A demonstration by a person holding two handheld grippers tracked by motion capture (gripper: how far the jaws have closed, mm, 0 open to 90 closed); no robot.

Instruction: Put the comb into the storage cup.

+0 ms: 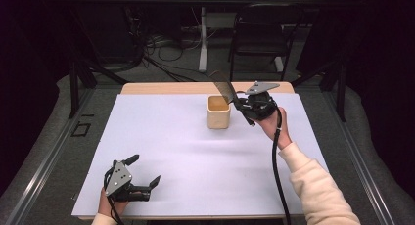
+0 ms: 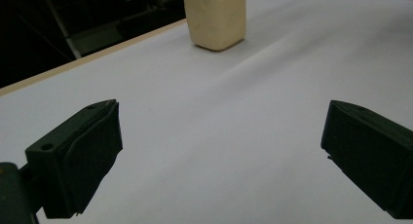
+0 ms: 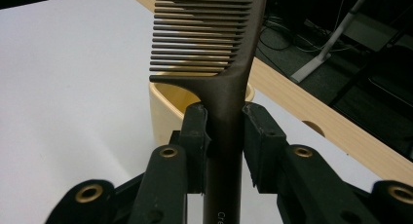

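A dark brown comb [image 3: 221, 53] is clamped by its handle in my right gripper [image 3: 225, 136], which is shut on it. In the high view that gripper [image 1: 240, 103] hovers just right of a cream square cup [image 1: 218, 112], with the comb [image 1: 222, 85] angled up over the cup's rim. The cup [image 3: 168, 112] shows right behind the jaws. My left gripper [image 1: 144, 171] rests near the front left of the white sheet, open, with nothing between its fingers [image 2: 80, 156]. From there the cup [image 2: 215, 17] stands far ahead.
A white sheet [image 1: 186, 156] covers most of the wooden table [image 1: 147, 88]. Beyond the far edge stand a black chair [image 1: 259, 34], a white table leg [image 1: 203, 39] and loose cables on the floor.
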